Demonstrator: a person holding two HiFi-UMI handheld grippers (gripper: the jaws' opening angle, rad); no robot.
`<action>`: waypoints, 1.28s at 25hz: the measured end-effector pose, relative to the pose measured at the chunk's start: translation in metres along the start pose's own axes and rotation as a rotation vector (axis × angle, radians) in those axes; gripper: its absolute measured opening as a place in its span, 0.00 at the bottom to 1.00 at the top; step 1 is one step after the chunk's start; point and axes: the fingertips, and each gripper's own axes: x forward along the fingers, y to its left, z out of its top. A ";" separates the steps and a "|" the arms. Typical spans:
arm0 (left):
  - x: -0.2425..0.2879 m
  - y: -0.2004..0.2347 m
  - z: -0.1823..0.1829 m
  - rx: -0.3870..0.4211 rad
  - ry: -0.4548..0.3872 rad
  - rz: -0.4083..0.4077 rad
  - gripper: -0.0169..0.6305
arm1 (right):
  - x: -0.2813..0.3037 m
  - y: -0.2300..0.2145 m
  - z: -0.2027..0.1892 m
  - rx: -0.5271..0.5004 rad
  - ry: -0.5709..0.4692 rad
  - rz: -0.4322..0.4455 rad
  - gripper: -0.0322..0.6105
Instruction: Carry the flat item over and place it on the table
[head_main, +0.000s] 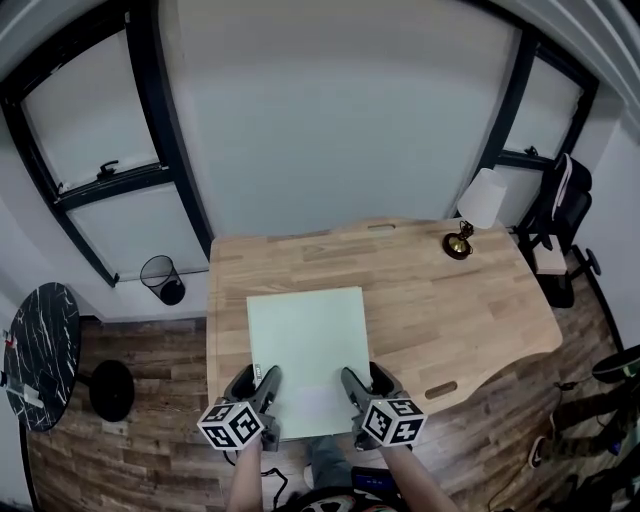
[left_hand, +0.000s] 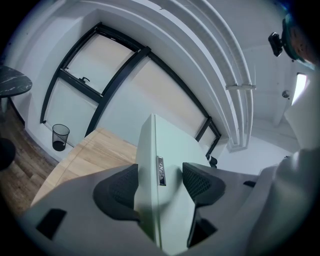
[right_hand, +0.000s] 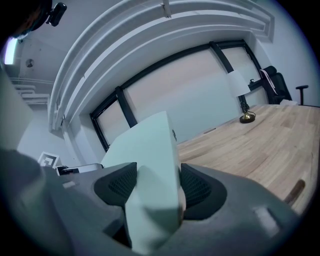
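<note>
Both grippers hold the pale green flat item (head_main: 308, 345) by its near edge over the wooden table (head_main: 460, 300).

The left gripper (head_main: 256, 392) and right gripper (head_main: 366, 390) each have their jaws clamped on the slab's edge, one pad on each face. The grippers and their marker cubes hide its near corners in the head view. That near edge overhangs the table's front; whether the far part touches the wood cannot be told. A small dark slot on the item's side in the left gripper view is too small to identify. The person's forearms (head_main: 243, 480) are cut off at the bottom. A lamp (head_main: 480, 208) stands at the table's far right, well apart.
</note>
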 end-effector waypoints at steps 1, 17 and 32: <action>0.002 0.001 0.000 -0.002 0.000 0.002 0.45 | 0.002 -0.001 0.001 0.001 0.002 0.002 0.47; 0.033 0.038 -0.024 -0.035 0.070 0.069 0.45 | 0.044 -0.028 -0.028 0.052 0.095 -0.001 0.47; 0.059 0.086 -0.064 -0.086 0.178 0.143 0.45 | 0.086 -0.055 -0.075 0.109 0.232 -0.034 0.47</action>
